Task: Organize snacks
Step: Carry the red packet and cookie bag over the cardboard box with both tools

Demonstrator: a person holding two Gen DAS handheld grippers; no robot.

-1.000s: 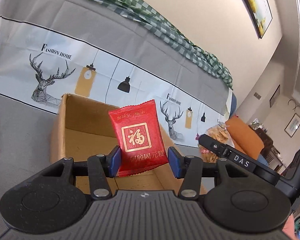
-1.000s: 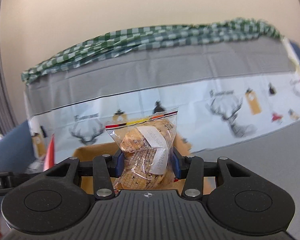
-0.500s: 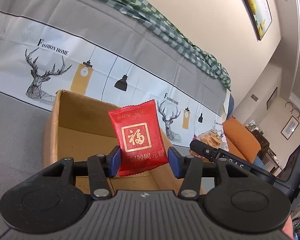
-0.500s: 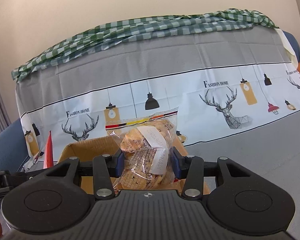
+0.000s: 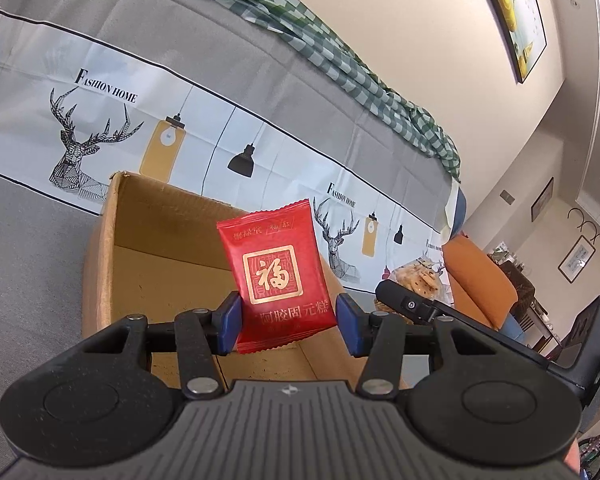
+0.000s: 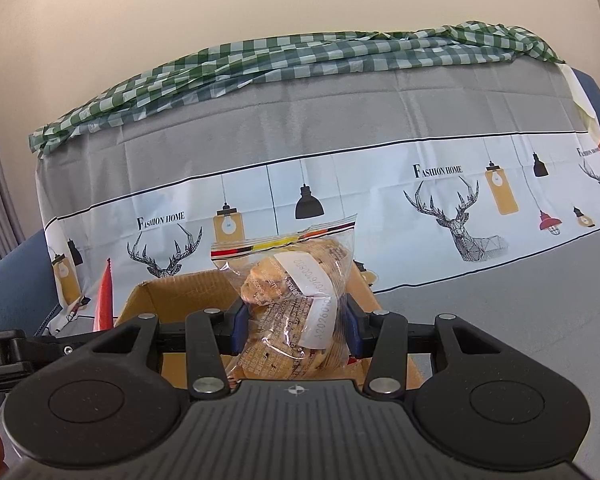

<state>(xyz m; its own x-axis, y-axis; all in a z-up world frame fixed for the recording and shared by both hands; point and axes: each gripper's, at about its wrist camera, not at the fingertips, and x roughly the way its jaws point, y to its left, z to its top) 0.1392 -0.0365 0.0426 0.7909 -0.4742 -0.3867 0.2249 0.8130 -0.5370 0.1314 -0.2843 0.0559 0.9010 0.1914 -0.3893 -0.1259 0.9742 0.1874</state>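
My left gripper [image 5: 288,326] is shut on a red snack packet [image 5: 278,272] with gold characters and holds it upright over the open cardboard box [image 5: 100,256]. My right gripper [image 6: 296,330] is shut on a clear zip bag of cookies [image 6: 296,300] with a white label, above the same box [image 6: 168,290]. The right gripper and its cookie bag [image 5: 418,276] show at the right of the left wrist view. The red packet's edge [image 6: 104,300] shows at the left of the right wrist view.
The box stands on a grey cloth [image 5: 28,264] with a white deer-and-lamp band [image 6: 440,196]. A green checked cloth [image 6: 300,56] lies along the top of the backrest. An orange cushion [image 5: 484,276] is at the right.
Both grippers have moved closer over the box, still holding their snacks. The box fills more of each view, and the right wrist view has tilted down toward it.
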